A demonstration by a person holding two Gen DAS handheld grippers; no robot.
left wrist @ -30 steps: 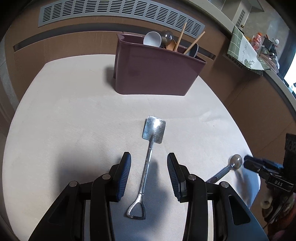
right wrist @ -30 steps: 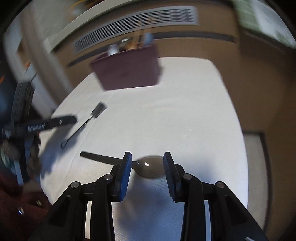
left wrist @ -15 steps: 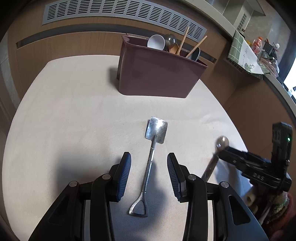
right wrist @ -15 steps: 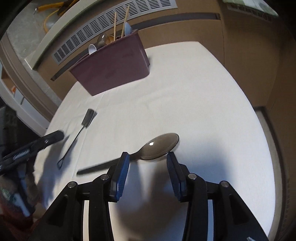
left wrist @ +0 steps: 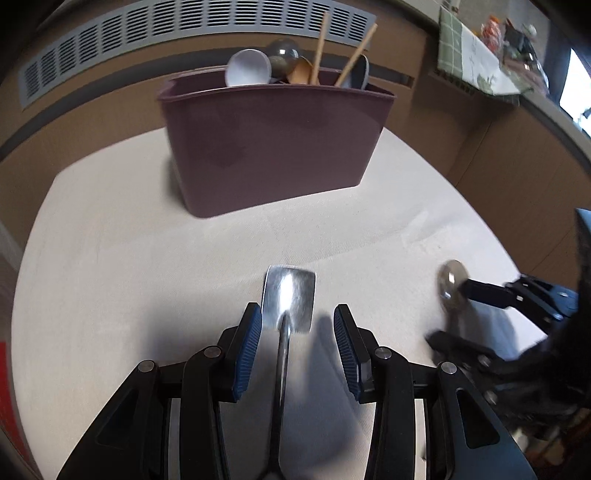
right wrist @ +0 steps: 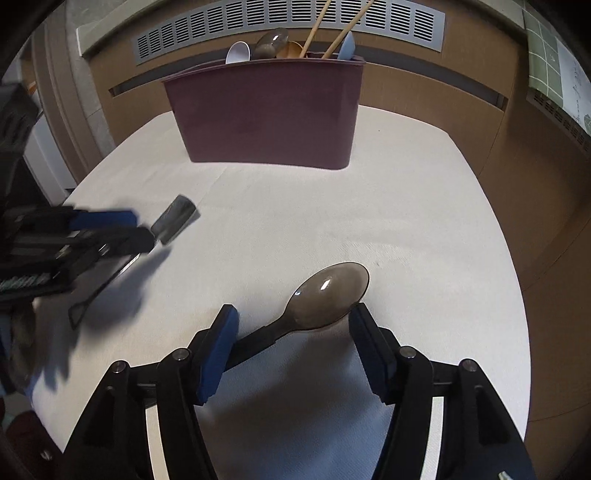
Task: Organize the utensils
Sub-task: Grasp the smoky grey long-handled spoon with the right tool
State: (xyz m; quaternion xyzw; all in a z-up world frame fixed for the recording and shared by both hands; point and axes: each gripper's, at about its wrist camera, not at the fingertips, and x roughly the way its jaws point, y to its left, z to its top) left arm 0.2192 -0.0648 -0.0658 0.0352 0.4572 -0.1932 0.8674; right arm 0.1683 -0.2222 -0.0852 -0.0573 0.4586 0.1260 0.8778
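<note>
A metal shovel-shaped spoon (left wrist: 289, 300) lies on the white table; my left gripper (left wrist: 298, 317) is open and straddles its neck, the handle running back between the fingers. It also shows in the right wrist view (right wrist: 173, 218). A translucent brown spoon (right wrist: 327, 292) lies on the table; my right gripper (right wrist: 293, 321) is open around its neck, the handle passing by the left finger. It shows in the left wrist view (left wrist: 452, 282). A maroon utensil bin (left wrist: 275, 147) stands at the back, also in the right wrist view (right wrist: 266, 110).
The bin holds several utensils: a white ladle (left wrist: 247, 68), chopsticks (left wrist: 319, 42) and spoons. A brown panelled wall with a grey vent (right wrist: 288, 22) runs behind the table (left wrist: 110, 258). A green checked cloth (left wrist: 472, 70) lies on a counter at the right.
Both grippers moved forward and lower over their utensils. The left now straddles the shovel spoon's neck; the right has turned toward the bin and its jaws have widened around the brown spoon.
</note>
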